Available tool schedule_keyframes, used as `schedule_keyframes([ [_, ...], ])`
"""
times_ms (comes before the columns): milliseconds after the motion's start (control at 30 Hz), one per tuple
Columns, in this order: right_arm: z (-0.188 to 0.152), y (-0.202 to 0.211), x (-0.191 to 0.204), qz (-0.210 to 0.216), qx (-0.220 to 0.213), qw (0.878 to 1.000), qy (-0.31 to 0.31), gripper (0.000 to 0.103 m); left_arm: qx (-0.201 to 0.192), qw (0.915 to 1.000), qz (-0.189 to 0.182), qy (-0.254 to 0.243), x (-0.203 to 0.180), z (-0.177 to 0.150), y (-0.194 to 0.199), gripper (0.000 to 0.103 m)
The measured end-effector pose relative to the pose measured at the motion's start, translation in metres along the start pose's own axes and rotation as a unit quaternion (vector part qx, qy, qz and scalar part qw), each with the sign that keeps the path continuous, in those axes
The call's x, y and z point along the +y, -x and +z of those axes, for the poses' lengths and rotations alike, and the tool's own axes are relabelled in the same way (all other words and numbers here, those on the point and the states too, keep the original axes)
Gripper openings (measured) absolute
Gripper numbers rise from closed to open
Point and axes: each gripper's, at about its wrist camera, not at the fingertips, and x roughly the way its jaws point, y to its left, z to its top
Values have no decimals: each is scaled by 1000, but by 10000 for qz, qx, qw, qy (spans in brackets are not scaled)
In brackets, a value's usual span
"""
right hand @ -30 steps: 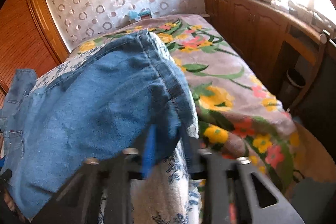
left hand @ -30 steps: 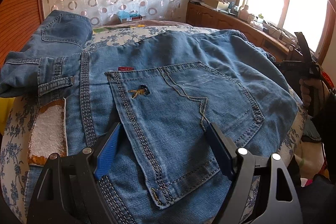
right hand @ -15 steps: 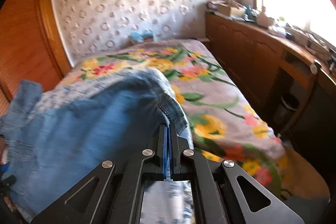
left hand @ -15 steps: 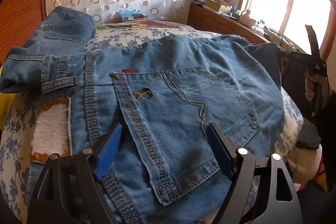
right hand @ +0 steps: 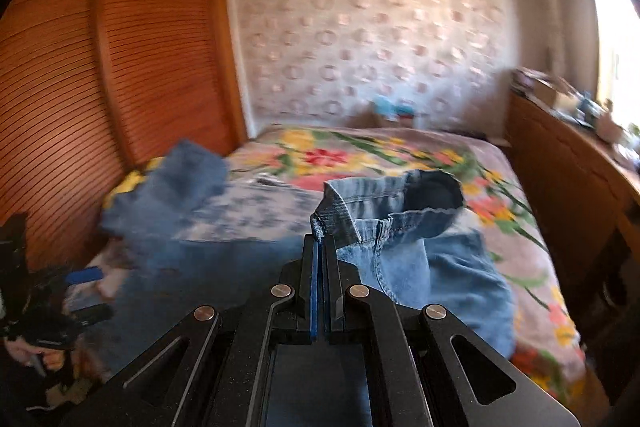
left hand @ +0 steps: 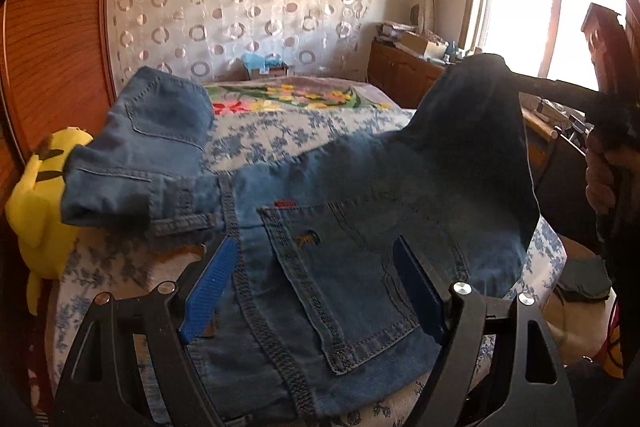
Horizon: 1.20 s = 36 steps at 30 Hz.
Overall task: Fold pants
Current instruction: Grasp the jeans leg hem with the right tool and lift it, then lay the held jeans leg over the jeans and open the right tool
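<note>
Lifting jeans hem [right hand: 332,211] off bed's [right hand: 520,227] right edge since clamping: right gripper [right hand: 319,247] pinched shut; left gripper [left hand: 316,287] wide open, empty; fold beginning.

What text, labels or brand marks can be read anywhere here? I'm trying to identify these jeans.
No text is legible.
Small red tab above the back pocket of the jeans: too small to read.
Orange embroidered mark on the pocket: a figure, not letters.
Boxes on the cabinet: blurred.
</note>
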Motion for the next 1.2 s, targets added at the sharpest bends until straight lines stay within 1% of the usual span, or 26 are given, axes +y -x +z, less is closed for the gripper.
schedule_keyframes([
  [133, 0, 6, 29, 467, 3, 9986, 255, 1, -56, 10000, 45, -1, 5, 2, 3, 81],
  [233, -2, 1, 37, 714, 127, 9966, 395, 1, -66, 10000, 53, 16, 8, 2, 3, 81],
  [300, -4, -7, 34, 730, 250, 9958, 483, 1, -61, 10000, 55, 29, 9, 2, 2, 81],
  [367, -6, -10, 32, 730, 357, 9950, 589, 5, -47, 10000, 61, 38, 10, 1, 1, 81],
  [467, -5, -13, 38, 646, 404, 9942, 756, 15, -20, 10000, 44, 48, 10, -1, 0, 81],
  [533, 1, -5, 33, 651, 410, 9946, 695, 34, 6, 10000, 29, 39, 9, -2, -3, 81],
  [567, 5, -6, 35, 665, 403, 9948, 660, 37, 11, 10000, 19, 36, 9, -2, -3, 81],
  [600, 5, -3, 30, 671, 388, 9950, 626, 38, 18, 10000, -1, 28, 8, -2, -5, 81],
  [633, 5, -4, 35, 651, 387, 9952, 615, 38, 24, 10000, -17, 19, 6, -2, -5, 81],
  [700, 2, -7, 33, 549, 418, 9960, 562, 38, 39, 10000, -47, 0, 4, -1, -8, 81],
  [733, -4, -11, 37, 496, 442, 9963, 547, 38, 50, 10000, -71, -17, 2, -1, -9, 81],
  [900, -14, -31, 21, 246, 685, 9967, 371, 38, 154, 9995, -232, -154, -7, -2, -22, 81],
  [1000, -17, -51, 15, 144, 864, 9958, 276, 38, 254, 9988, -356, -231, -14, -6, -30, 81],
  [1200, -13, -88, 12, 124, 1260, 9919, 92, 38, 517, 9962, -616, -341, -27, -8, -52, 71],
])
